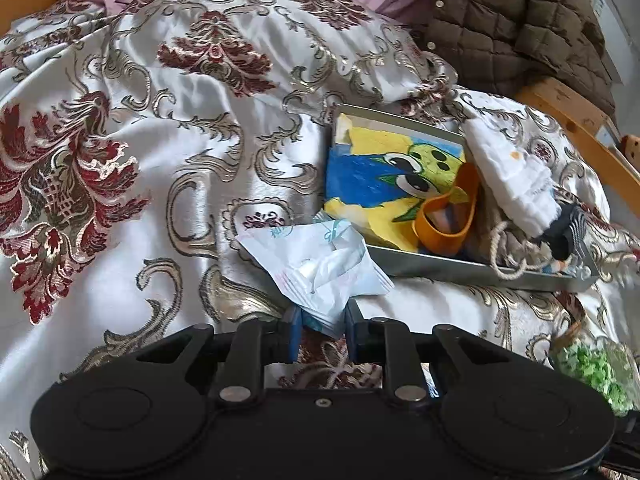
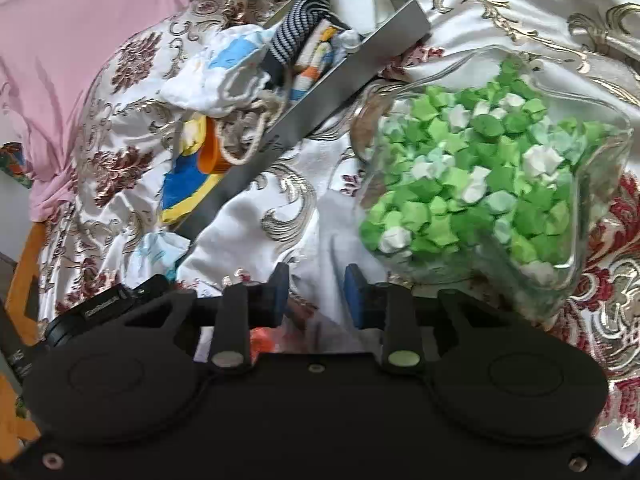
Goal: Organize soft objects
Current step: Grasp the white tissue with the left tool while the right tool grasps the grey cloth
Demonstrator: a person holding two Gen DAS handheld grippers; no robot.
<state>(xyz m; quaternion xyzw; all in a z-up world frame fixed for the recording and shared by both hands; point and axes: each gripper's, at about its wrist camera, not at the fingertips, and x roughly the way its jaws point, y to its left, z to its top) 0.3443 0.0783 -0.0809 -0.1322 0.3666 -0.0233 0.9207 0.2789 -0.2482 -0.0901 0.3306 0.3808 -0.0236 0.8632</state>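
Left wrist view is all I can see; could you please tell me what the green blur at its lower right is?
Observer: It is a clear glass dish full of green and white paper stars. It lies on the bedcover near the tray.
Operator: Thank you. What is the dark thing at the tray's right end?
Observer: A navy and white striped sock. It lies beside a cloth striped orange, blue and white.
Operator: Is the right gripper holding anything?
Observer: Apparently not. The right gripper has its pads apart, and I can make out only bedcover between them.
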